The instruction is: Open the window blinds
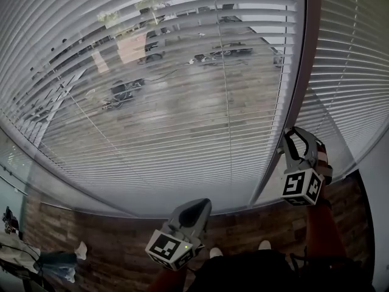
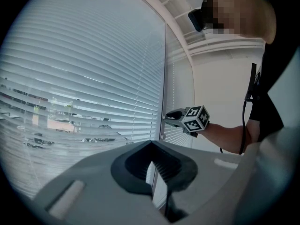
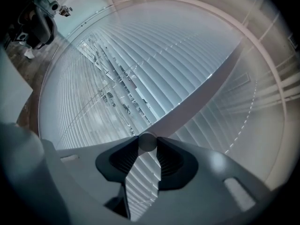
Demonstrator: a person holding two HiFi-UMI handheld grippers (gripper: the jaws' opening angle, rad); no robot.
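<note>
The window blinds (image 1: 182,102) are seen lowered across the glass, with the slats tilted enough that the outdoors shows through; the right claw (image 3: 148,145) is clenched on the round tilt wand (image 3: 147,140) beside the window post (image 1: 307,53); the left claw (image 2: 157,172) is held released and empty, lower, short of the blinds.
</note>
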